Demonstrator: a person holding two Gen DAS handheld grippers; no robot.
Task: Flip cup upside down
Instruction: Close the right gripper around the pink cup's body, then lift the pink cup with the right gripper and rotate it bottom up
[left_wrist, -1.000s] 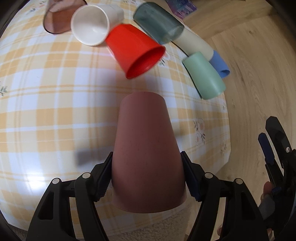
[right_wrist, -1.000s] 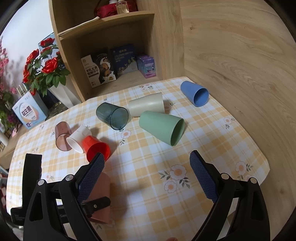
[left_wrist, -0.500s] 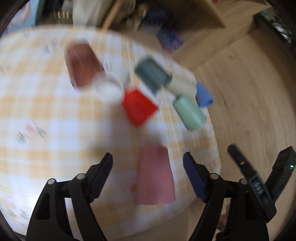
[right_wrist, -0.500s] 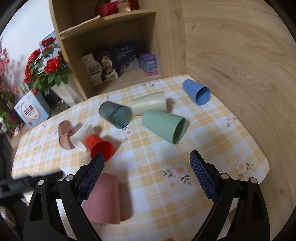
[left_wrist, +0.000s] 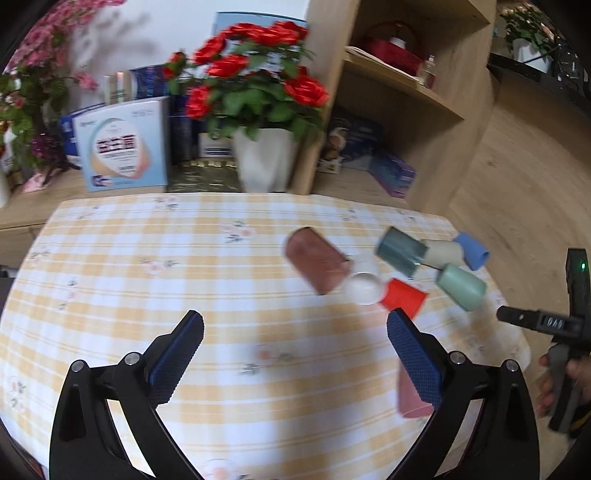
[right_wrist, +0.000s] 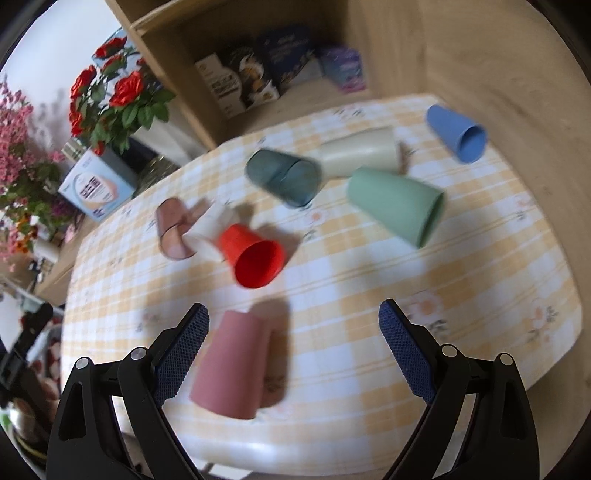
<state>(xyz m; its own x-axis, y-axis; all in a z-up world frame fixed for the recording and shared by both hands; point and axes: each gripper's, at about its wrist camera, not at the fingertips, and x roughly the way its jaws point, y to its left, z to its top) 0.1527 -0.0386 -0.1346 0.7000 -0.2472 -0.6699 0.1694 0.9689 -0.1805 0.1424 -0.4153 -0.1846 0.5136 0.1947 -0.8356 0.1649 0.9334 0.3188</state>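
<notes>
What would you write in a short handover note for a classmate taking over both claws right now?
Left claw: open, empty, above the table.
Right claw: open, empty.
Pink cup: standing upside down near the table's front edge, released. That flip looks done.
Left: red cup, green cup, blue cup, cream cup, dark teal cup, white cup and brown translucent cup lie on their sides.

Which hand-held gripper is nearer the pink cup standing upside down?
Right hand-held gripper: pink cup sits just ahead between its open fingers. Left hand-held gripper is pulled back, cup behind its right finger.

cups (right_wrist: 256, 254) lie clustered on table (right_wrist: 480, 295).
</notes>
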